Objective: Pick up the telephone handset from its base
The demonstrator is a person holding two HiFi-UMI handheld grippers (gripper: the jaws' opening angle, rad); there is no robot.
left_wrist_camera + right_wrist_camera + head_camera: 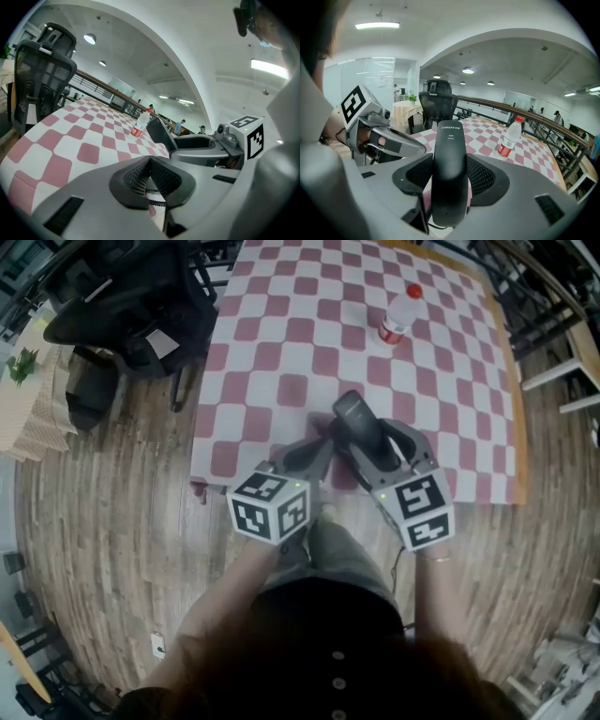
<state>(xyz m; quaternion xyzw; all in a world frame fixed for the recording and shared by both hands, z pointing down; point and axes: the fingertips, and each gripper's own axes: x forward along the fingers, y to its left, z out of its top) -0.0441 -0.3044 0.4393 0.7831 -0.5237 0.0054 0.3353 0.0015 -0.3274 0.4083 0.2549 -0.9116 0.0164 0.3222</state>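
Observation:
The black telephone handset [359,424] stands tilted up over the near edge of the checked table, with my right gripper [373,448] shut on it. In the right gripper view the handset [450,168] fills the gap between the jaws of my right gripper [450,185]. My left gripper [322,439] sits just left of it, its jaws closed together on nothing. In the left gripper view a bit of coiled cord [156,202] shows under the closed left gripper [150,164], and the handset [159,133] rises to the right. The base is hidden beneath the grippers.
A red-and-white checked cloth [281,334] covers the table. A plastic bottle [400,313] with a red cap stands at the far right of it. A black office chair [131,306] is at the table's left side. Wooden floor lies around my legs.

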